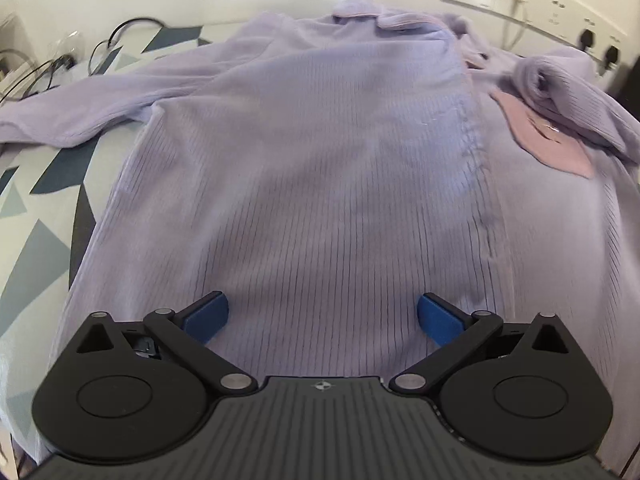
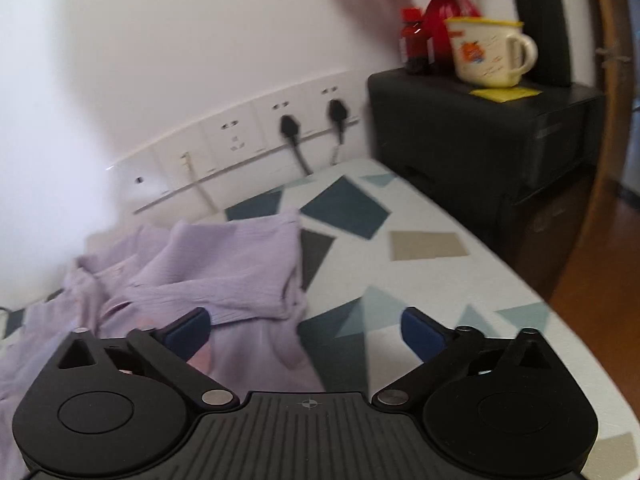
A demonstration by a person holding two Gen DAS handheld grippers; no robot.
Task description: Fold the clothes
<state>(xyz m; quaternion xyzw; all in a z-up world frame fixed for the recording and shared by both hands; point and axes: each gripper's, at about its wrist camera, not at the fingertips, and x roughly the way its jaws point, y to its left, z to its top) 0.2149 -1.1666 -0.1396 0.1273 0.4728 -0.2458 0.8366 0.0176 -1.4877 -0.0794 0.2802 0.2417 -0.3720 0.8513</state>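
Observation:
A lilac ribbed knit garment [image 1: 320, 168] lies spread on a bed with a geometric-pattern sheet [image 1: 36, 216]. Its collar [image 1: 360, 12] is at the far end, one sleeve [image 1: 80, 108] stretches left, the other sleeve [image 1: 568, 92] is bunched at the right over a pink patch [image 1: 548, 140]. My left gripper [image 1: 322, 316] is open just above the garment's near hem. In the right wrist view the bunched sleeve [image 2: 224, 268] lies on the sheet [image 2: 420, 280]. My right gripper [image 2: 304, 332] is open and empty over the sleeve's edge.
A wall socket strip with black plugs [image 2: 288, 126] runs behind the bed; it also shows in the left wrist view [image 1: 560, 12]. A black cabinet [image 2: 480, 128] at the right holds a mug [image 2: 484, 52] and red vase [image 2: 444, 16]. Cables [image 1: 60, 64] lie far left.

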